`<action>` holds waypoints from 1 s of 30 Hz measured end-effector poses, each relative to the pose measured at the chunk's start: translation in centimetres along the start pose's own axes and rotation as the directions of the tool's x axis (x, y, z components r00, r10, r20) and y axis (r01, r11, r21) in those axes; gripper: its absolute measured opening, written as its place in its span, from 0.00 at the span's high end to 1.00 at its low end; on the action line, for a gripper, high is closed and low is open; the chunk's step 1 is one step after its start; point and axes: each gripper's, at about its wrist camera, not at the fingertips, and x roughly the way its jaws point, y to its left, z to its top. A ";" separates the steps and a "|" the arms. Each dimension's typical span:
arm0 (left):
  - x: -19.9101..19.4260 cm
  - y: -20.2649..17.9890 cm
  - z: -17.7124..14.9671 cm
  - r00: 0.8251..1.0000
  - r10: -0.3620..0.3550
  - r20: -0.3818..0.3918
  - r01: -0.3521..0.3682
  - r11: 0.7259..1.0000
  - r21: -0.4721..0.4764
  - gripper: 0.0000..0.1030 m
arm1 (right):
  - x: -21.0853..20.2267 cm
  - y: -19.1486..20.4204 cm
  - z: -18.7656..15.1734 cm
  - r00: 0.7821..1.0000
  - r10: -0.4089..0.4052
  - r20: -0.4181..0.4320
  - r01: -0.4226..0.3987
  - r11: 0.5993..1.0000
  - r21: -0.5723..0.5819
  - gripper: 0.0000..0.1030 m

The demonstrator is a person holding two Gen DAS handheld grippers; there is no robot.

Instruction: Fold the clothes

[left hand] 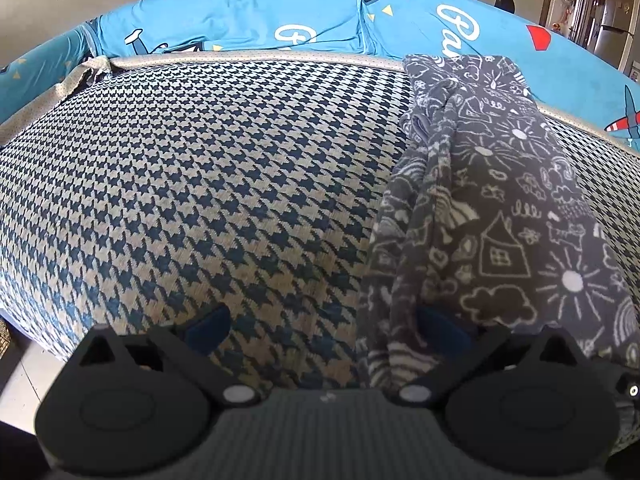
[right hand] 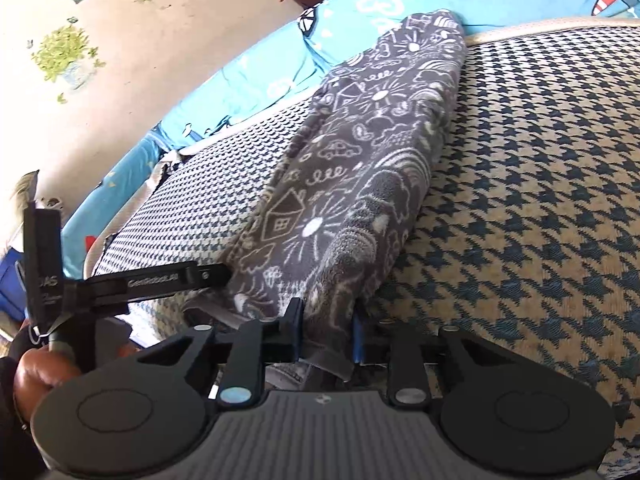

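Left wrist view: low over the near edge of the houndstooth cushion [left hand: 208, 184], facing the blue backrest [left hand: 248, 16], very near the fabric. Right wrist view: tilted, at the same near edge further right, looking along the grey garment [right hand: 360, 168] toward backrest and wall [right hand: 152, 60]. Shared by both: cushion, garment [left hand: 492, 200], backrest; left gripper [right hand: 224, 276] seen from the side in the right view.
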 end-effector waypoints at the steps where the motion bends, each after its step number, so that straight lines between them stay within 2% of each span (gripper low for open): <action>1: 0.0 0.1 0.0 1.000 0.003 0.000 -0.003 1.000 -0.003 0.00 | -0.1 0.2 -0.1 1.000 0.004 -0.002 -0.004 1.000 -0.007 0.77; 11: -0.3 0.7 0.3 0.999 0.001 0.036 0.001 0.999 -0.045 0.00 | 0.9 -0.3 -0.4 0.999 -0.002 -0.051 0.003 1.000 0.024 0.75; 16: -0.6 0.9 0.5 0.998 -0.002 0.065 0.006 0.997 -0.072 0.00 | 0.5 0.0 -0.3 0.998 -0.033 -0.049 0.032 0.999 -0.021 0.70; 22: -1.0 0.7 0.6 0.996 -0.019 0.089 0.026 0.996 -0.083 0.00 | -1.3 0.1 0.3 0.995 -0.089 0.035 0.090 0.995 -0.045 0.67; 27: -1.0 0.0 0.9 0.993 -0.047 0.108 0.057 0.994 -0.089 0.00 | -1.7 -0.2 0.9 0.986 -0.130 0.101 0.132 0.991 -0.014 0.66; 30: -0.9 -0.8 1.0 0.991 -0.065 0.113 0.075 0.994 -0.080 0.00 | -1.8 0.1 0.9 0.982 -0.131 0.135 0.137 0.990 -0.037 0.66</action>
